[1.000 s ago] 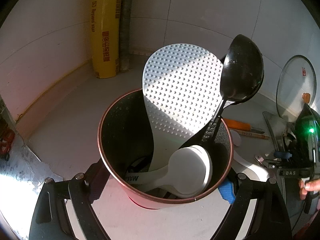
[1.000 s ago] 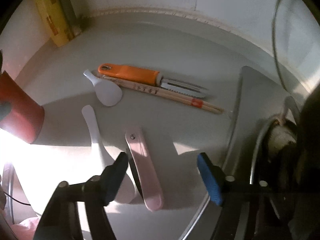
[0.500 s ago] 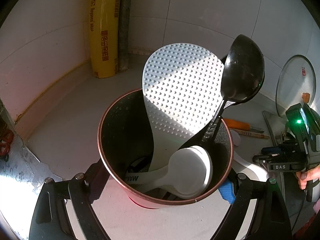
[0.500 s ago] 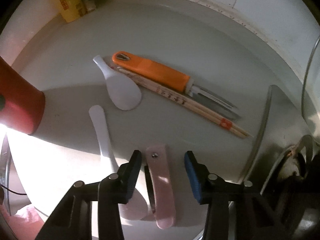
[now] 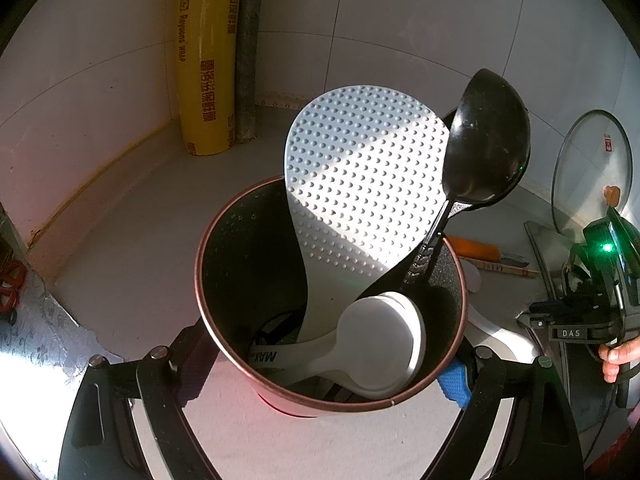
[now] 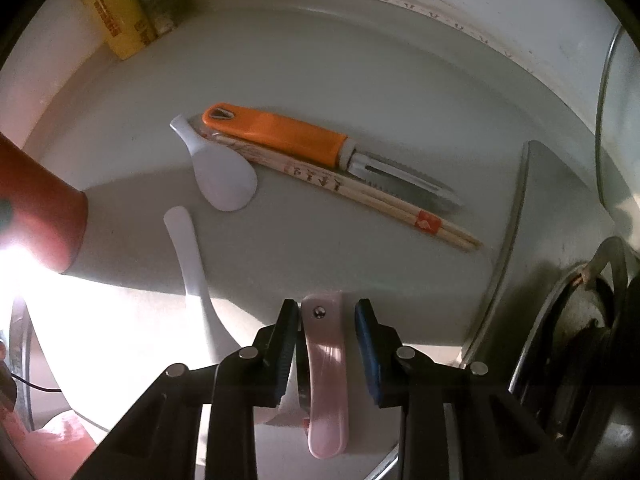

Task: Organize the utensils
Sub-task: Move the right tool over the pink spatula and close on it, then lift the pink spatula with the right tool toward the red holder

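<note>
Readable from my left gripper's view: "Reyuons WRAP" plus a column of red characters I can't make out, on the yellow wrap roll point(image 5: 206, 60) standing in the corner far ahead-left; "MAX" upside down on the white spoon handle point(image 5: 280, 357) inside the cup just ahead; "DAS" on the right gripper point(image 5: 570, 333) off to my right. From my right gripper's view, the chopsticks point(image 6: 360, 188) ahead carry dark printed characters and a red-orange mark, both too small to read.

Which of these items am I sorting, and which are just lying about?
Job: pink handle, white spoons, chopsticks, orange peeler, red holder.
Bystanders: yellow wrap roll, glass lid.
</note>
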`<action>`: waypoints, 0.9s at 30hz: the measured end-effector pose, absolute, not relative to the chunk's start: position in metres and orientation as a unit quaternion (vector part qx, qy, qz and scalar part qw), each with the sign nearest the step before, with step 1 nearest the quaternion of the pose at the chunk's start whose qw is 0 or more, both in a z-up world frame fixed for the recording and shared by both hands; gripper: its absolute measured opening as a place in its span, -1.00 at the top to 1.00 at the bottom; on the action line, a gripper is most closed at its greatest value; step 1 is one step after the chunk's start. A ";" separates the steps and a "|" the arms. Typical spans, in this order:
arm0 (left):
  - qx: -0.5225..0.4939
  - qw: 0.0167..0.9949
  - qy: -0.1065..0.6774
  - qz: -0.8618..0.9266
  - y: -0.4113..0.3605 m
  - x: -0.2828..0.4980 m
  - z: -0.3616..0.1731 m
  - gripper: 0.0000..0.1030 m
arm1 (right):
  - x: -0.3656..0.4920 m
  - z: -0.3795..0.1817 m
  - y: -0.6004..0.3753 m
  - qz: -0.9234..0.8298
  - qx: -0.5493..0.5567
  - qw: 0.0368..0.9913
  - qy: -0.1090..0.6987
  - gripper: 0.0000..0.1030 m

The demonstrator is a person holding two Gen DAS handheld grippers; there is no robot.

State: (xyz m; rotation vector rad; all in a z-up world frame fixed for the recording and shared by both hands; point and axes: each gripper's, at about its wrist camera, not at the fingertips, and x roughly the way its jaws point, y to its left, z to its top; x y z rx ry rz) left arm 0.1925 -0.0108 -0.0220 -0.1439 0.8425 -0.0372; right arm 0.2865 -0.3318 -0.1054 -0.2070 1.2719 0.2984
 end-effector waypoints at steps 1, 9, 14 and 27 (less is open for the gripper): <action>-0.070 0.910 0.408 -0.018 -0.011 0.192 -0.022 -0.78 | 0.290 -0.106 -0.332 0.138 -0.101 0.788 0.592 0.37; -0.070 0.909 0.410 -0.020 -0.012 0.192 -0.020 -0.78 | 0.296 -0.106 -0.322 0.143 -0.104 0.792 0.585 0.50; -0.070 0.908 0.411 -0.021 -0.011 0.193 -0.019 -0.78 | 0.290 -0.108 -0.330 0.142 -0.078 0.805 0.571 0.53; -0.070 0.908 0.412 -0.020 -0.013 0.195 -0.019 -0.78 | 0.261 -0.077 -0.366 0.126 -0.002 0.858 0.497 0.55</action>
